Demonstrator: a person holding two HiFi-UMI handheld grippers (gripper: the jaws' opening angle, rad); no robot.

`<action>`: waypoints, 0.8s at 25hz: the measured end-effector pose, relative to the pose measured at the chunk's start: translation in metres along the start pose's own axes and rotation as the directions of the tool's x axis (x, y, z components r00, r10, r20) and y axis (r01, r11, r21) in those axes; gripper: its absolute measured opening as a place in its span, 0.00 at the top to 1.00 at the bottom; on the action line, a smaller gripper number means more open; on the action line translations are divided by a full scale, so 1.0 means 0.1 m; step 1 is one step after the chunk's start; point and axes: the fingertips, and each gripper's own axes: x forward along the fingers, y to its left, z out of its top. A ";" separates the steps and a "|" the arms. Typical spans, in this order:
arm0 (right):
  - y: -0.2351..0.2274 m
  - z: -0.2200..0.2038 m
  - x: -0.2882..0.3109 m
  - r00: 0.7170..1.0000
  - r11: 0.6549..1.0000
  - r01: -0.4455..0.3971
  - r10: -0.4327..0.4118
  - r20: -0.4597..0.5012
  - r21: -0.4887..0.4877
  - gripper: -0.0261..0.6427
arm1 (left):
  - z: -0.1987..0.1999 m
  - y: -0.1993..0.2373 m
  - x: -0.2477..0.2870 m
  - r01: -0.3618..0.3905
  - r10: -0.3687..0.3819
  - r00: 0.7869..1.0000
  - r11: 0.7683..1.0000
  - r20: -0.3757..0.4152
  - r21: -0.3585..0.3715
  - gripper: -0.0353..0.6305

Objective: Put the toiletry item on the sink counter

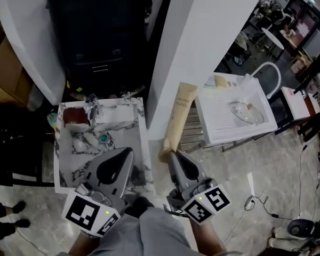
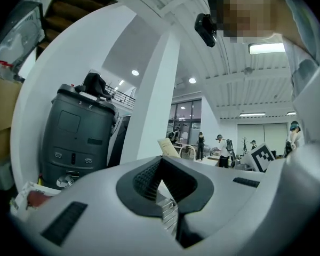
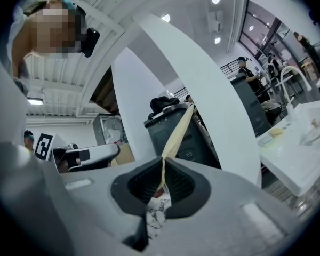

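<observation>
A long tan tube [image 1: 177,119], the toiletry item, stands nearly upright in my right gripper [image 1: 172,154], which is shut on its lower end. In the right gripper view the tube [image 3: 179,130] rises from between the pads as a thin edge. It hangs just to the right of the marble sink counter [image 1: 143,143], in front of the white pillar [image 1: 202,41]. My left gripper [image 1: 129,151] hovers over the counter's near right part, shut with nothing in it; its jaws [image 2: 161,165] point at the pillar.
On the marble counter are a chrome tap [image 1: 92,107], a red-brown item [image 1: 74,116] and a teal piece [image 1: 103,138] in the basin. A white sink unit [image 1: 213,129] with an arched tap [image 1: 272,73] stands to the right. A dark machine [image 1: 104,31] stands behind.
</observation>
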 end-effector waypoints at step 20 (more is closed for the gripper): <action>-0.43 -0.45 0.58 0.950 0.974 -0.226 0.218 -0.222 -0.011 0.95 | -0.11 0.13 0.04 -0.253 0.253 0.967 0.967 -0.042 -0.004 0.94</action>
